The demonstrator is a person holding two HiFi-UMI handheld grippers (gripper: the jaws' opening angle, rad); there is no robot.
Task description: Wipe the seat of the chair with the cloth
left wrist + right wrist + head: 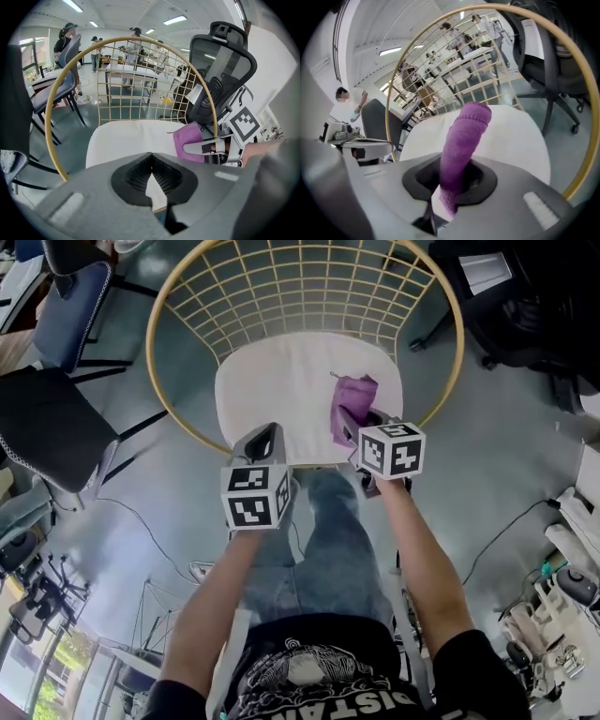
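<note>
- The person's legs in blue jeans are nearest, just in front of the chair.
- The left gripper is over the near edge of the seat, a bit left of the middle.
- Its jaws are pressed together at the tips. Nothing is in them. Only the white seat shows through the thin gap lower down.
- The right gripper is at the near right side of the seat, just beside the left one. They are not touching.
- Its jaws are closed tight on the cloth.
- The cloth is purple. It sticks out past the jaws, over the right part of the seat. I cannot tell if it touches the seat.
- The seat is white and round.
- Past the seat is the back, a gold ring with a grid of gold wires.
- A black chair stands to the left on the floor, with a blue chair farther off.
- A black office chair is on the far right.
- Far away, people stand by a table.
</note>
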